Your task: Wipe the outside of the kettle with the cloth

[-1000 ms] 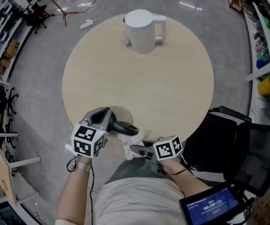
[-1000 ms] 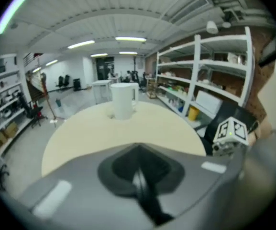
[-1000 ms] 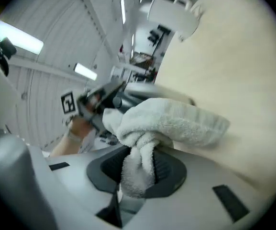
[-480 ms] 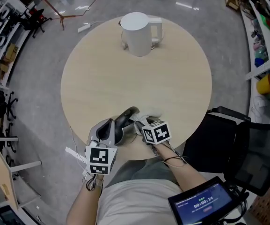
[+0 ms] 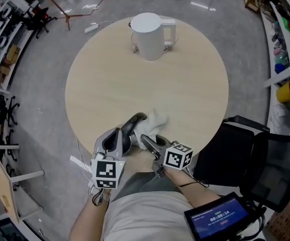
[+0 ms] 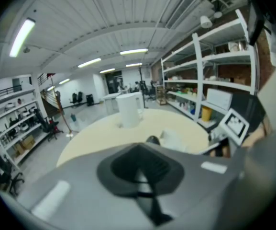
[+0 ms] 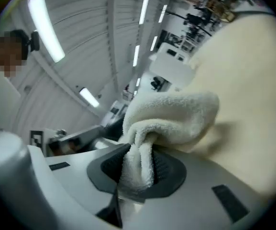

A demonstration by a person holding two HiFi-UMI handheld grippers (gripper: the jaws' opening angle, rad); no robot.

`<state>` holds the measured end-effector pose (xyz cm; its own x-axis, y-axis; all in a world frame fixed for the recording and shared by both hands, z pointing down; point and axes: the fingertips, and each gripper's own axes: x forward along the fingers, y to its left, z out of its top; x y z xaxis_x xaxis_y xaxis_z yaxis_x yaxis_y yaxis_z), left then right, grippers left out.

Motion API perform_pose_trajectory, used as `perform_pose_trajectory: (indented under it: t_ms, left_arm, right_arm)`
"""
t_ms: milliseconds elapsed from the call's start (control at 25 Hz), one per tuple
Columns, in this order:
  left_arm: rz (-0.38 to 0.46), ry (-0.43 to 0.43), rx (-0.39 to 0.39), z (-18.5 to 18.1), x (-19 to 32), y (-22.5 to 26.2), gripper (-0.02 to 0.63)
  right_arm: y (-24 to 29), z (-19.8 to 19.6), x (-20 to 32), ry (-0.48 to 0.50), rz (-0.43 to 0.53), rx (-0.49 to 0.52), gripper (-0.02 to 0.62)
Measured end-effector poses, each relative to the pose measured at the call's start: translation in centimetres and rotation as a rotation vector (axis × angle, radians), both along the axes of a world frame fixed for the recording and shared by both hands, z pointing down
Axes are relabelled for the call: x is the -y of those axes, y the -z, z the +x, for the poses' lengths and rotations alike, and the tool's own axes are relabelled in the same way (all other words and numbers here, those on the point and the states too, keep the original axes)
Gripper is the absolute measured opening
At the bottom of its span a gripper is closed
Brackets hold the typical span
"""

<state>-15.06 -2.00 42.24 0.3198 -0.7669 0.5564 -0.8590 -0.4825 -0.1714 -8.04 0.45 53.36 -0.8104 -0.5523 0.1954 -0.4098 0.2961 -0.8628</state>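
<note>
The white plastic kettle (image 5: 150, 36) stands upright near the far rim of the round pale wooden worktop (image 5: 109, 84), its handle turned to the right in the head view. A small grey piece at its foot is too small to tell.

Straight across the worktop from the kettle and well apart from it, the white terry cloth (image 5: 156, 120) lies bunched by the near rim. The right gripper (image 5: 146, 138) has its fingers closed on a fold of it. In the right gripper view that fold is pinched between the dark pads, and the rest of the cloth bulges out and blocks most of what lies ahead, so the kettle cannot be seen there.

The left gripper (image 5: 137, 118) lies just beside the cloth, on its left, with its fingers closed together and nothing between them. Its own view is blurred close in, and the kettle shows small beyond it.

Between the kettle and the cloth the worktop is bare. A black chair (image 5: 235, 149) stands close to the rim to the right of the cloth, far from the kettle. The person's forearms are cut off by the frame.
</note>
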Motion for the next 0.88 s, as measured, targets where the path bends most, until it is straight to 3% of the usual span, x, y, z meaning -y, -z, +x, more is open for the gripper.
perform_pose_trajectory:
  t_ms: [80, 120, 160, 240, 280, 320, 360, 440, 480, 520, 560, 640, 680, 720, 760, 840, 880]
  left_arm:
    - [0.001, 0.001, -0.001, 0.0, 0.1, 0.1, -0.012]
    - [-0.001, 0.001, -0.002, 0.0, 0.1, 0.1, -0.012]
    - [-0.002, 0.002, -0.004, 0.0, 0.1, 0.1, -0.012]
    - [0.001, 0.009, -0.001, 0.1, 0.2, 0.1, -0.012]
    - [0.003, 0.014, 0.002, 0.0, 0.2, 0.1, -0.012]
    - [0.004, 0.016, 0.004, 0.0, 0.3, 0.1, -0.012]
    - [0.003, 0.017, 0.004, 0.0, 0.3, 0.1, -0.012]
    - [-0.003, 0.017, 0.000, 0.0, 0.4, 0.0, -0.012]
    - [-0.007, 0.018, -0.001, 0.0, 0.3, -0.1, -0.012]
    - [-0.008, 0.018, -0.002, 0.0, 0.2, -0.1, -0.012]
    - [-0.008, 0.017, -0.004, 0.0, 0.2, 0.0, -0.012]
    - [-0.003, 0.019, -0.004, -0.1, 0.3, 0.0, -0.012]
    - [-0.001, 0.023, -0.002, -0.2, 0.3, 0.1, -0.012]
    - [0.000, 0.026, 0.001, -0.3, 0.2, 0.0, -0.012]
    - [0.000, 0.027, 0.002, -0.3, 0.2, 0.0, -0.012]
    - [-0.005, 0.027, 0.002, -0.2, 0.3, -0.1, -0.012]
    - [-0.013, 0.028, -0.006, -0.2, 0.3, -0.2, -0.012]
  right_arm:
    - [-6.4, 0.7, -0.8, -0.011, -0.217, -0.090, 0.091]
    - [-6.1, 0.7, -0.9, -0.012, -0.237, -0.075, 0.091]
    - [-3.0, 0.5, -1.1, -0.011, -0.164, 0.009, 0.091]
    - [5.7, -0.6, -2.3, 0.044, 0.109, 0.231, 0.091]
    - [7.7, -1.2, -3.0, 0.076, 0.204, 0.277, 0.089]
    - [7.0, -1.2, -3.1, 0.073, 0.223, 0.260, 0.089]
    - [3.9, -0.6, -2.4, 0.028, 0.148, 0.202, 0.087]
    - [-5.5, 1.1, -0.6, -0.079, -0.181, 0.050, 0.087]
    - [-8.2, 1.3, -0.3, -0.096, -0.301, 0.007, 0.087]
    - [-7.8, 1.1, -0.1, -0.096, -0.318, 0.010, 0.087]
    - [-4.6, 0.8, 0.1, -0.086, -0.233, 0.058, 0.087]
    - [4.3, -0.3, -0.1, -0.037, 0.065, 0.215, 0.087]
    - [6.2, -0.8, -0.4, -0.023, 0.153, 0.242, 0.087]
    - [4.8, -0.8, -0.4, -0.042, 0.139, 0.217, 0.086]
    - [0.8, -0.3, 0.0, -0.087, 0.019, 0.169, 0.087]
    - [-7.6, 0.7, 0.8, -0.142, -0.326, 0.102, 0.087]
    - [-8.9, 0.9, 0.8, -0.114, -0.404, 0.076, 0.087]
